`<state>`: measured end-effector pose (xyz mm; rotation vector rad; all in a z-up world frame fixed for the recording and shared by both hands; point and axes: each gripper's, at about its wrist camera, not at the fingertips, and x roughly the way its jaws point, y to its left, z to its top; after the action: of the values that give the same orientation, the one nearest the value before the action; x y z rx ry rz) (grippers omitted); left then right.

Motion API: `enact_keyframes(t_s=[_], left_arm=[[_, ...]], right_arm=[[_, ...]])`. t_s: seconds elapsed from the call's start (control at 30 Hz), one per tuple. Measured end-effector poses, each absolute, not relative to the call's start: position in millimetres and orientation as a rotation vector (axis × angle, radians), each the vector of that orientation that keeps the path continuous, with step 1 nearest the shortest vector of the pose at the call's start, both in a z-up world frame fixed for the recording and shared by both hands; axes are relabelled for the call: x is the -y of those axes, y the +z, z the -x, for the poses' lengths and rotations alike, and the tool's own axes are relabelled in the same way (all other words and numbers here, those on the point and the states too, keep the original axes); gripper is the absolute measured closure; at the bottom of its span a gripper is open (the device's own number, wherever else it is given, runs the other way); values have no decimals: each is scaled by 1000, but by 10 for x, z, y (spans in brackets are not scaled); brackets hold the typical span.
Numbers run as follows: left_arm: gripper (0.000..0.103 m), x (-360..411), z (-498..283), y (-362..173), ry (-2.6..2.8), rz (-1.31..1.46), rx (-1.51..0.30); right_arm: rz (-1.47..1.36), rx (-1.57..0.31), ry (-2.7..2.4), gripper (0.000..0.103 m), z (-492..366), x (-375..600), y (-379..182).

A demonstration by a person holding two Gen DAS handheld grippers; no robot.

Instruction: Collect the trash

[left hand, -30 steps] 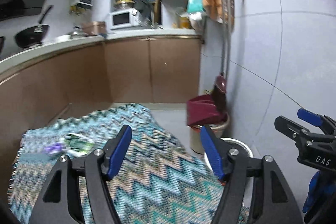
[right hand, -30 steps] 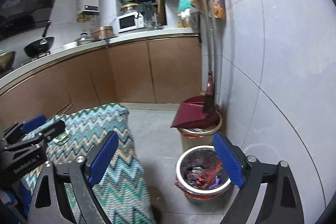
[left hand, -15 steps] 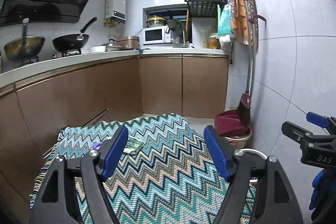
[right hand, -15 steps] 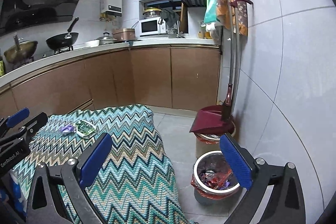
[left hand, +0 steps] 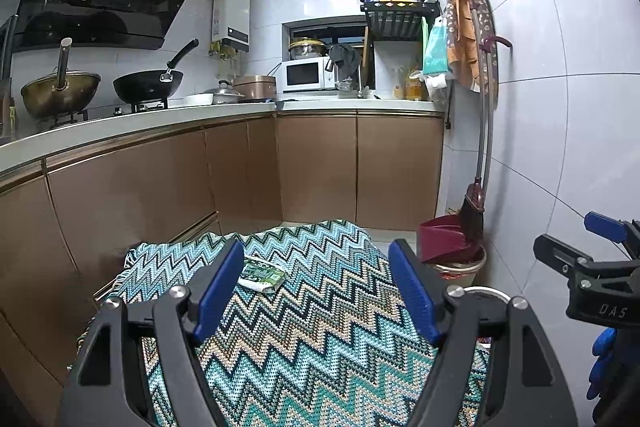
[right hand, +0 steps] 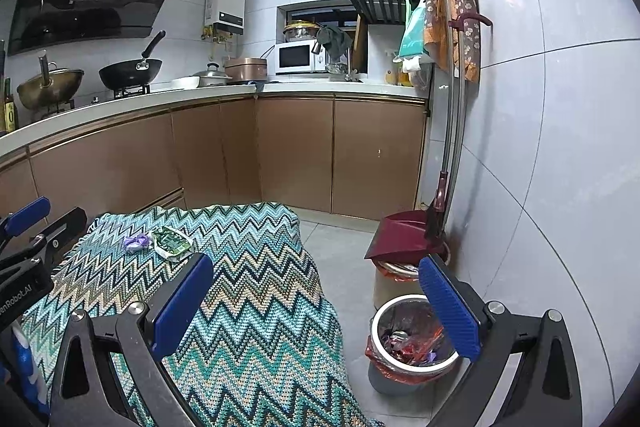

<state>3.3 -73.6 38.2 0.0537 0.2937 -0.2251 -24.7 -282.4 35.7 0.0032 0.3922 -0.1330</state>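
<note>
A green wrapper (left hand: 262, 273) lies on the far left part of the zigzag-cloth table (left hand: 320, 355), just beyond my left gripper's left finger. My left gripper (left hand: 316, 289) hovers over the cloth, open and empty. In the right wrist view the green wrapper (right hand: 172, 243) has a small purple wrapper (right hand: 136, 242) beside it on its left. My right gripper (right hand: 316, 307) is open with nothing in it, over the table's right edge. A round trash bin (right hand: 412, 339) with a red liner and wrappers inside stands on the floor under its right finger.
A second bin with a dark red dustpan (right hand: 404, 239) on top and a broom stands against the right wall. Brown cabinets (left hand: 320, 167) and a counter with pans run along the left and back. Grey floor lies between the table and the bins.
Both views have swung away from the bins and wall toward the table and kitchen. The green wrapper now sits nearer the left gripper. Both pairs of jaws stand slightly wider.
</note>
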Motion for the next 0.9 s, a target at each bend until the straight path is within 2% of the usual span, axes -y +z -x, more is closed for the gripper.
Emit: enact_keyframes(t_s=[0.33, 0.9], left_arm=[[25, 747, -75, 344, -226, -52, -308], [24, 794, -105, 293, -237, -57, -318]], right_arm=[[-7, -387, -141, 0, 223, 2863, 327], [-11, -407, -151, 0, 180, 2889, 227]])
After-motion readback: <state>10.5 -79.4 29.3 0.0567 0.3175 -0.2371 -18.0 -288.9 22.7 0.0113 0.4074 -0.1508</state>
